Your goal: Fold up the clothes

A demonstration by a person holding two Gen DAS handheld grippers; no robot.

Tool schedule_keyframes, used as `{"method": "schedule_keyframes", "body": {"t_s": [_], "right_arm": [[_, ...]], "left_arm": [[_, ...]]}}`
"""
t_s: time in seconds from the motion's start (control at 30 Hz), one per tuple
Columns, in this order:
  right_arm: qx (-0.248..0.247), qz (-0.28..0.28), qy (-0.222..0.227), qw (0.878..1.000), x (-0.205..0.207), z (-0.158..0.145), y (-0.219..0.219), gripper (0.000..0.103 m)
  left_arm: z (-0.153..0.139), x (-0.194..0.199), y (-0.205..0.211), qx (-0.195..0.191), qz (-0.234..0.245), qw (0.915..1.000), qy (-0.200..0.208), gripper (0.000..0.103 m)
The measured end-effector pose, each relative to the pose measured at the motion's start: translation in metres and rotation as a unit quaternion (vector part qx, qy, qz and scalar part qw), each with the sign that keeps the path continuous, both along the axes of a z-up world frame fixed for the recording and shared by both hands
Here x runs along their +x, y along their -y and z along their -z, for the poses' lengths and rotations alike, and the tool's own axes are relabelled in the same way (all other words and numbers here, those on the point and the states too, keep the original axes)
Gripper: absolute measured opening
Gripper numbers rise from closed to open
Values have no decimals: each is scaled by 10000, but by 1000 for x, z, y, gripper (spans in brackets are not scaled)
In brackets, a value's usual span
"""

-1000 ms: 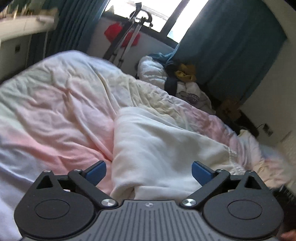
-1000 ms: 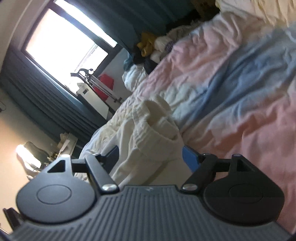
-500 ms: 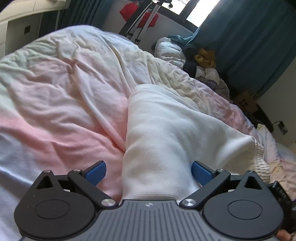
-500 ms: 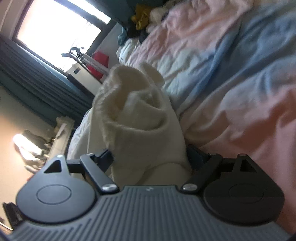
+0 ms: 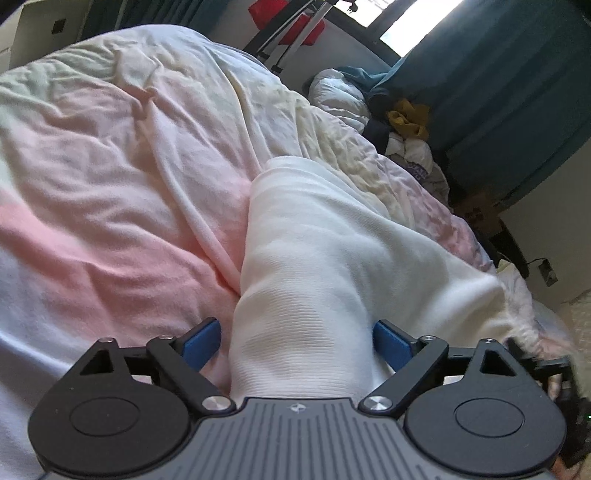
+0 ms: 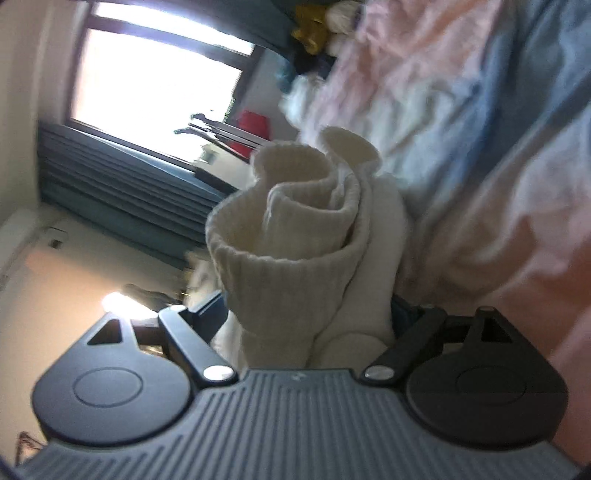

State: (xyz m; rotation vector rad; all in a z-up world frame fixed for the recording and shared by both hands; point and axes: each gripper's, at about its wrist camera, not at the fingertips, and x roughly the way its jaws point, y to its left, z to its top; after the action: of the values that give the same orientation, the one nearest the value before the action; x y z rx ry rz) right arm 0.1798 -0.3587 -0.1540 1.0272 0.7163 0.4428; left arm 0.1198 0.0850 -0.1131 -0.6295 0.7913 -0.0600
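Note:
A cream white knit garment (image 5: 332, 258) lies on the bed and runs up into my left gripper (image 5: 295, 341). Its blue pads stand wide on either side of the cloth, one fingertip (image 5: 201, 338) left of it; whether they press on it I cannot tell. In the right wrist view my right gripper (image 6: 308, 317) is tilted sideways, and the garment's ribbed hem (image 6: 291, 236) is bunched between its fingers and curls up in front of the camera. The right gripper's edge shows at the left view's far right (image 5: 554, 373).
The bed has a rumpled pink, cream and blue duvet (image 5: 110, 184). A pile of other clothes (image 5: 402, 122) sits at the far end by teal curtains (image 5: 498, 92). A folding rack with a red item (image 5: 288, 26) stands under the window.
Both grippers have moved in on the garment, which now fills more of both views. The right gripper has tilted further and the ribbed hem has bunched up and risen in front of it.

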Motion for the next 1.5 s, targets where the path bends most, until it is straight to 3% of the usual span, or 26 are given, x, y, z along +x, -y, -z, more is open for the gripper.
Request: {"method": "schedule_keyframes", "body": {"t_s": [0.03, 0.2, 0.3, 0.43, 0.67, 0.8, 1.0, 1.1, 1.27, 1.4, 1.5], "right_arm": [[-69, 41, -93, 9999, 1, 4, 0, 76], [-580, 175, -128, 9981, 1, -3, -6, 53], [-716, 264, 153, 9970, -5, -18, -11, 45], [-562, 402, 637, 9956, -14, -46, -1, 44], [-245, 696, 1431, 9870, -28, -99, 24, 43], [-120, 927, 1885, 9776, -34, -129, 44, 43], [-384, 1702, 2443, 9539, -29, -159, 112, 43], [-481, 2133, 2567, 9414, -22, -156, 154, 43], [-381, 2950, 2443, 9230, -20, -118, 223, 43], [-653, 3490, 2289, 9064, -31, -80, 263, 43], [-504, 4050, 1844, 8941, -32, -41, 286, 43]], "left_arm": [[1, 0, 0, -33, 17, 10000, 10, 78], [-4, -4, -1, -124, -21, 9999, 100, 59], [-14, -9, -1, -201, -89, 9995, 232, 46], [-36, -19, -1, -464, -264, 9973, 513, 40], [-99, -13, 21, -650, -179, 9919, 1078, 40], [-130, 16, 60, -674, 157, 9869, 1454, 40], [-151, 93, 155, -724, 817, 9794, 1700, 40], [-154, 135, 209, -748, 1186, 9756, 1689, 40], [-132, 203, 310, -776, 1838, 9681, 1519, 40], [-91, 251, 387, -837, 2423, 9578, 1303, 40], [-52, 278, 435, -690, 2750, 9528, 1084, 40]]}}
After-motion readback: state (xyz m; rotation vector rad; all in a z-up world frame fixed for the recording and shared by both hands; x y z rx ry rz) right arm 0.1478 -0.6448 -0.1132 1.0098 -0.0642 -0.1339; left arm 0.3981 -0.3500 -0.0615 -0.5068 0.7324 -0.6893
